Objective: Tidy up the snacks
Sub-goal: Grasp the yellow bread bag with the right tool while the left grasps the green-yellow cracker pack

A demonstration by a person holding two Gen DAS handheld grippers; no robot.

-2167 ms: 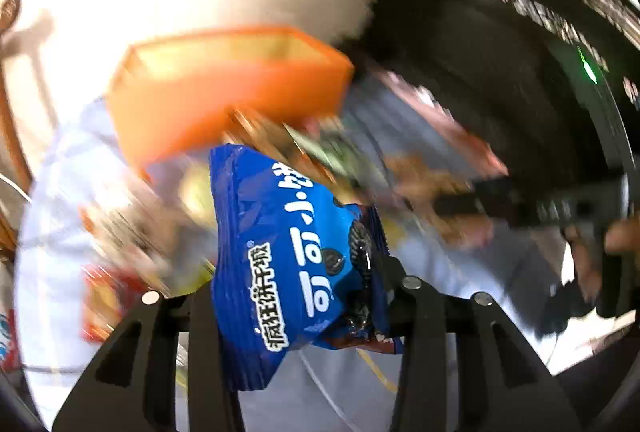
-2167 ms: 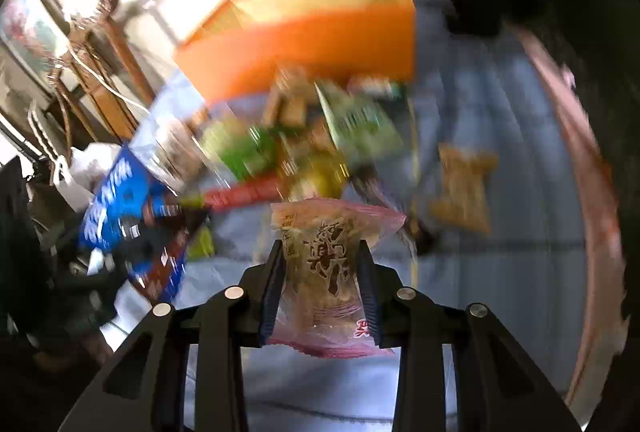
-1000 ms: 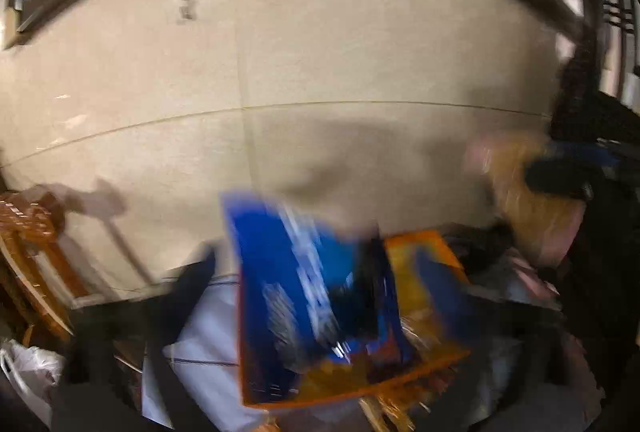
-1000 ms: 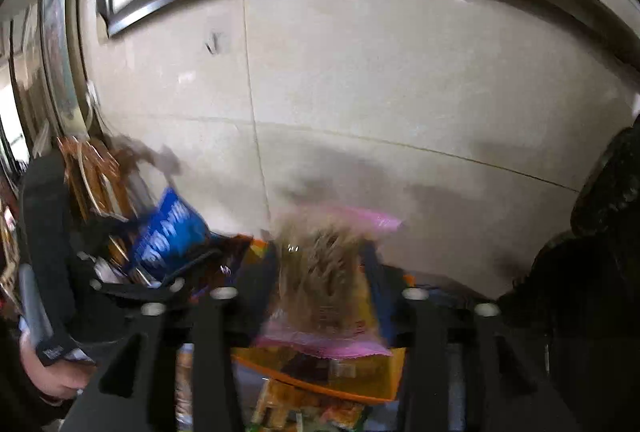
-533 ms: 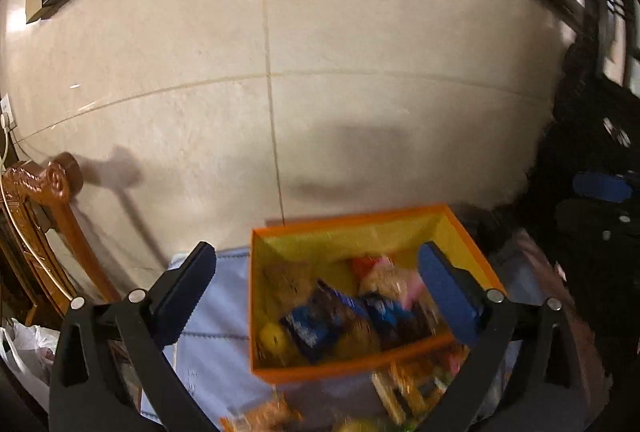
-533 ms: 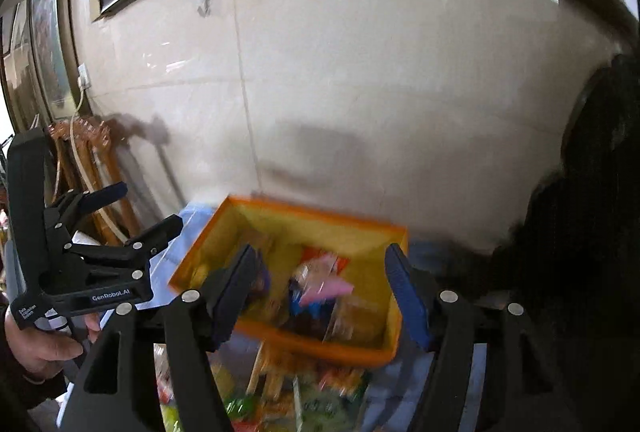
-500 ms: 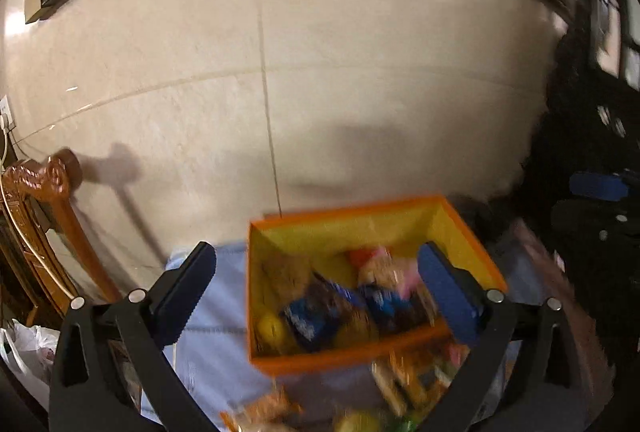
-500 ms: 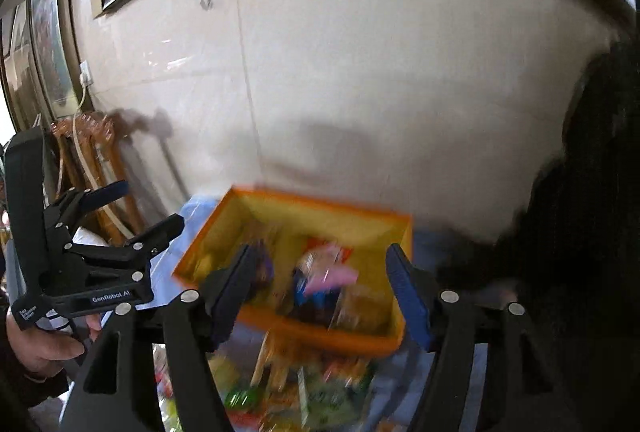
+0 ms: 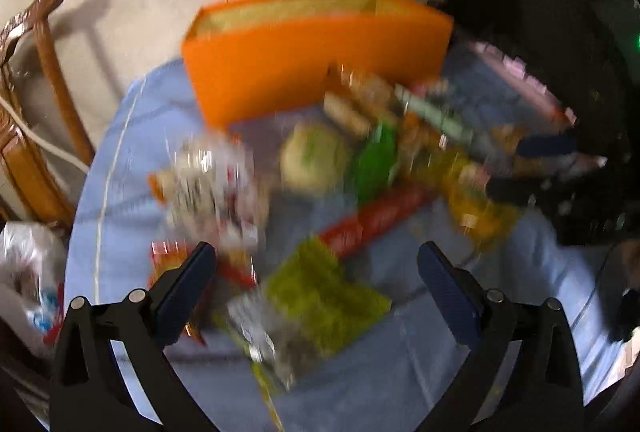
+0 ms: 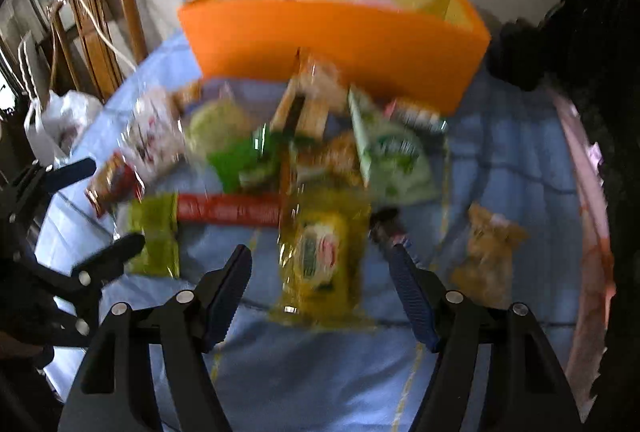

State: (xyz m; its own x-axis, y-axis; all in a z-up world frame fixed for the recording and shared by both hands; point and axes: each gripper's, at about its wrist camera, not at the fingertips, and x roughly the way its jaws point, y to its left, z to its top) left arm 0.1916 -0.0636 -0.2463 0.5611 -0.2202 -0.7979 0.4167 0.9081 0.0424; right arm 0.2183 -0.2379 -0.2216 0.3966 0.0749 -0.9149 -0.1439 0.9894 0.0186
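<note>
An orange box (image 9: pixel 316 60) (image 10: pixel 340 40) stands at the far side of a blue tablecloth (image 9: pixel 400 372), with a loose heap of snack packets in front of it. My left gripper (image 9: pixel 316 260) is open and empty above an olive-green packet (image 9: pixel 324 292). My right gripper (image 10: pixel 320 260) is open and empty over a yellow packet (image 10: pixel 320 252). A long red packet (image 9: pixel 376 216) (image 10: pixel 228 210) lies between the two. In the right wrist view the left gripper (image 10: pixel 96 208) shows at the left edge. Both views are blurred by motion.
A wooden chair (image 9: pixel 36 104) (image 10: pixel 96 16) stands left of the table against a pale tiled wall. A white plastic bag (image 10: pixel 60 124) hangs near it. A tan snack packet (image 10: pixel 488 256) lies apart at the right. Dark furniture fills the right side.
The blue packet and the pink-edged packet left my grippers and lie in the orange box. Both grippers, open and empty, have dropped from above the box towards the heap.
</note>
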